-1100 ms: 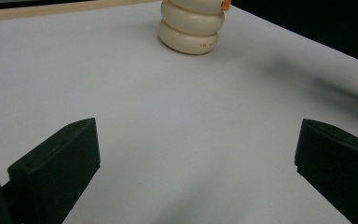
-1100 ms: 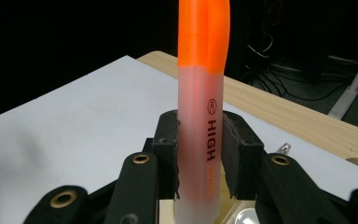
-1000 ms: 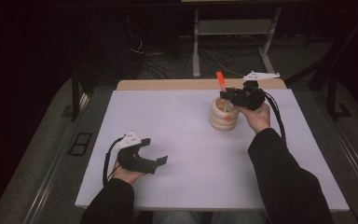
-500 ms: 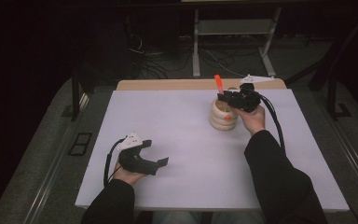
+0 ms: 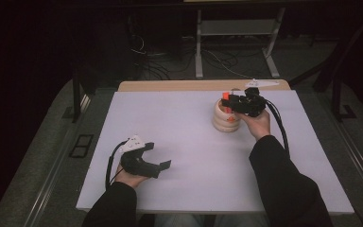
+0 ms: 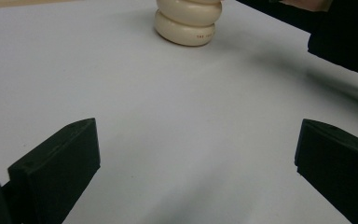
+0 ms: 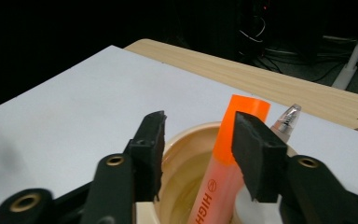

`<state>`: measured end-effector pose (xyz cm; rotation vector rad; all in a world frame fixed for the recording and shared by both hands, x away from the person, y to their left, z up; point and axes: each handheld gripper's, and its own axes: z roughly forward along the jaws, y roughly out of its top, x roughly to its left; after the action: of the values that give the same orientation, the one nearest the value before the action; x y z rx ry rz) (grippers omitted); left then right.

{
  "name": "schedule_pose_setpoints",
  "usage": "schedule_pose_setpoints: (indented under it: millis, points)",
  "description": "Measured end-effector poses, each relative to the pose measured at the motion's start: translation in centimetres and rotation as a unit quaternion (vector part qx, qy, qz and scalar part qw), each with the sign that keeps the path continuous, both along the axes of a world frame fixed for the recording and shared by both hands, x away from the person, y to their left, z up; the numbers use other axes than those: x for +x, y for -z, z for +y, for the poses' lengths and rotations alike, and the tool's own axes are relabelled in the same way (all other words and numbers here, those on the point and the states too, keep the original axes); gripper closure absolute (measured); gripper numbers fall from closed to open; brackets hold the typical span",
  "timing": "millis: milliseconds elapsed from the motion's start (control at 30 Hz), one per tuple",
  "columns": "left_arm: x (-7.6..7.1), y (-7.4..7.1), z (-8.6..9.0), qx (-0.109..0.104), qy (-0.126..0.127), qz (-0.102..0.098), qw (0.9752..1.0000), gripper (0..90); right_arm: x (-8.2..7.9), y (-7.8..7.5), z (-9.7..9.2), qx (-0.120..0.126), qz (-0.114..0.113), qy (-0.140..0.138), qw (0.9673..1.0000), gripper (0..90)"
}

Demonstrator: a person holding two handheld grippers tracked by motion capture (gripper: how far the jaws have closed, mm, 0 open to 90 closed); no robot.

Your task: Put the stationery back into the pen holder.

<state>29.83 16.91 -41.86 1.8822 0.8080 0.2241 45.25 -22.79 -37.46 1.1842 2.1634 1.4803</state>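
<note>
A cream ribbed cup (image 5: pixel 227 122) stands on the white table top (image 5: pixel 179 123) at the back right. An orange highlighter (image 5: pixel 225 96) stands tilted inside it, beside a clear-tipped pen (image 7: pixel 286 119). My right gripper (image 5: pixel 230 101) hovers over the cup's mouth. Its jaws have just been opening. In the right gripper view the highlighter (image 7: pixel 235 135) sits between them against the right jaw, with a gap to the left jaw, and the cup's rim (image 7: pixel 186 135) lies below. My left gripper (image 5: pixel 158 155) rests open on the table at the front left, facing the cup (image 6: pixel 189 23), nothing between its jaws.
A wooden strip (image 5: pixel 170 85) runs along the table's far edge, with a small white object (image 5: pixel 261 82) on it at the right. Behind the table are a metal stand (image 5: pixel 236 28) and floor cables. A dark sleeve (image 6: pixel 340 42) reaches in at the right.
The highlighter has sunk from above the cup into it. The right gripper's jaws have parted from it. The left gripper has not moved.
</note>
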Motion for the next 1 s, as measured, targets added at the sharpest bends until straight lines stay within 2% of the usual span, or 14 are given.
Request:
schedule_pose_setpoints:
  millis: [333, 433, 467, 633, 667, 733, 1000]
  points:
    - [0.0, 0.0, 0.1, -0.002, -0.002, 0.002, 1.0, 0.0, -1.3, -1.4, -1.3, -0.008, 0.006, -0.001, 0.9999, 26.2]
    - [0.0, 0.0, 0.2, -0.004, -0.003, 0.002, 1.0, 0.0, -2.0, -1.9, -1.6, -0.008, 0.016, -0.002, 0.9998, 13.8]
    - [0.0, 0.0, 0.2, -0.004, -0.003, 0.002, 1.0, 0.0, -2.2, -2.1, -1.7, -0.011, 0.023, -0.004, 0.9997, 13.1]
    - [0.0, 0.1, 0.2, -0.003, -0.001, 0.003, 1.0, 0.0, -3.7, -2.4, -2.1, -0.021, 0.029, -0.02, 0.9992, 8.3]
    - [0.0, 0.1, 0.2, -0.004, -0.001, 0.004, 1.0, 0.0, -3.9, -2.5, -2.2, -0.02, 0.032, -0.024, 0.999, 0.3]
    - [0.0, 0.1, 0.2, -0.004, -0.001, 0.005, 1.0, 0.0, -4.4, -2.5, -2.3, -0.025, 0.041, -0.028, 0.9984, 0.2]
    - [0.0, 0.1, 0.2, -0.009, 0.002, 0.005, 0.9999, 0.0, -6.8, -2.3, -2.2, -0.041, 0.044, -0.039, 0.9974, 0.2]
